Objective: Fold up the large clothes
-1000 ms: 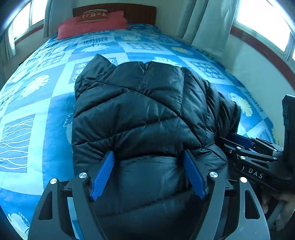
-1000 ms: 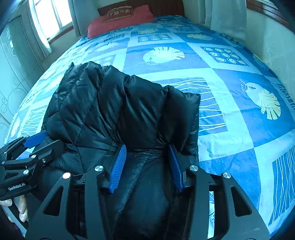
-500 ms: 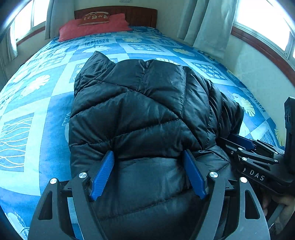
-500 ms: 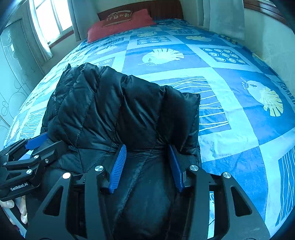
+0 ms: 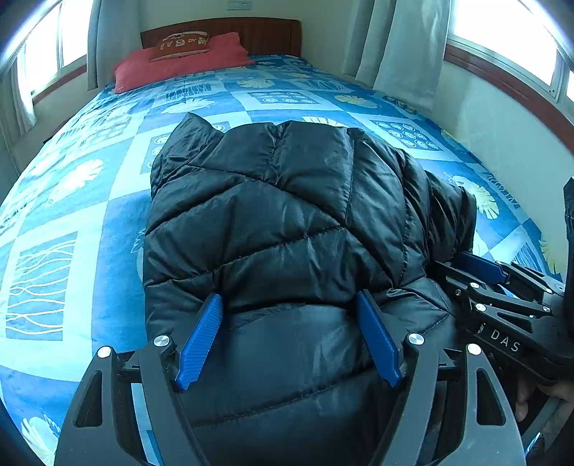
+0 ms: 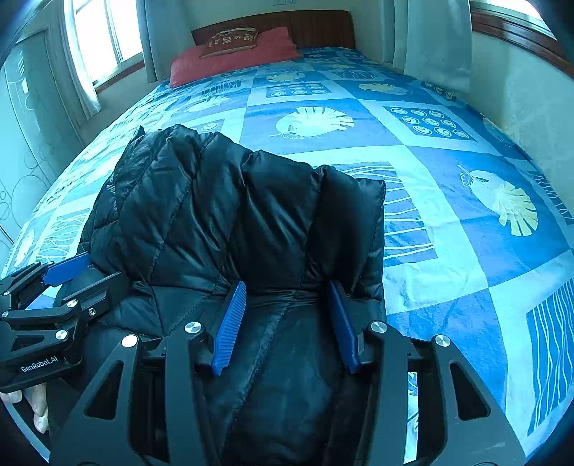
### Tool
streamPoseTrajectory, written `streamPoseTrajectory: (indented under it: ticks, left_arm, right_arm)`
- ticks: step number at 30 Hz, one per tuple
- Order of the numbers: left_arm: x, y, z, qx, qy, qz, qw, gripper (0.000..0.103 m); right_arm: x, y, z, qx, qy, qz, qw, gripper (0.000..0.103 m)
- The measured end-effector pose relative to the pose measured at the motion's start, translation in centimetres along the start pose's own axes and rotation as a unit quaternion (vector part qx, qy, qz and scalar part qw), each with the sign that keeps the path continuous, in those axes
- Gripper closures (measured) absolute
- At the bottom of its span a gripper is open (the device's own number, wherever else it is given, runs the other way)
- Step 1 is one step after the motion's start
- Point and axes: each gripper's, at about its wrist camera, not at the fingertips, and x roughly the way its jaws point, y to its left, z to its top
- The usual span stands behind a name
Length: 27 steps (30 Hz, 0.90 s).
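A black quilted puffer jacket (image 5: pixel 287 215) lies folded lengthwise on the blue patterned bedspread (image 5: pixel 71 251), its collar end pointing toward the headboard. My left gripper (image 5: pixel 287 295) is shut on the thick near-left part of the jacket, and the padding fills the wide gap between its blue pads. My right gripper (image 6: pixel 287 285) is shut on the near-right part of the jacket (image 6: pixel 233 222), where the fabric bunches and creases between its pads. Each gripper also shows in the other's view: the right gripper (image 5: pixel 462 272) beside the jacket's right edge, the left gripper (image 6: pixel 89 277) at its left edge.
A red pillow (image 5: pixel 179 68) and a small brown cushion (image 5: pixel 181 41) lie against the wooden headboard (image 5: pixel 265 32). A wall with curtains (image 5: pixel 401 46) runs close along the bed's right side. Open bedspread (image 6: pixel 448 215) spreads right of and beyond the jacket.
Both views have tipped up slightly, showing more of the headboard. The jacket sits between both pairs of pads just as before.
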Motion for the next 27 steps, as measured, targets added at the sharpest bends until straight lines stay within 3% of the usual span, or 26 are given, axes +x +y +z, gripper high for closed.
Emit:
streamPoseTrajectory:
  ticks: [7, 14, 18, 20, 23, 27]
  left_arm:
    - [-2.9, 1.6, 1.4, -0.025, -0.023, -0.034, 0.9988, 0.029]
    - [-1.6, 2.8, 4.6, -0.042, -0.04, -0.027, 0.998, 0.029]
    - [1.2, 3.2, 5.5, -0.044, -0.009, -0.022, 0.9987, 0.029]
    - [2.1, 3.2, 5.5, -0.039, -0.001, -0.017, 0.9991, 0.029]
    - [3.2, 2.9, 5.0, -0.035, 0.009, -0.008, 0.9993, 0.029]
    - [4.9, 3.0, 4.6, -0.04, 0.02, -0.001, 0.999, 0.028]
  right_arm:
    - [-4.1, -0.9, 1.3, 0.037, -0.041, 0.017, 0.998, 0.056]
    - [-2.4, -2.0, 5.2, 0.042, -0.048, 0.012, 0.998, 0.056]
    - [0.1, -2.2, 6.0, 0.033, -0.027, 0.002, 0.999, 0.056]
    - [2.2, -2.6, 5.8, 0.029, 0.007, -0.009, 0.999, 0.048]
    - [4.9, -4.3, 4.9, 0.075, 0.052, 0.033, 0.995, 0.044]
    - [5.9, -4.6, 4.4, 0.085, 0.051, 0.037, 0.994, 0.044]
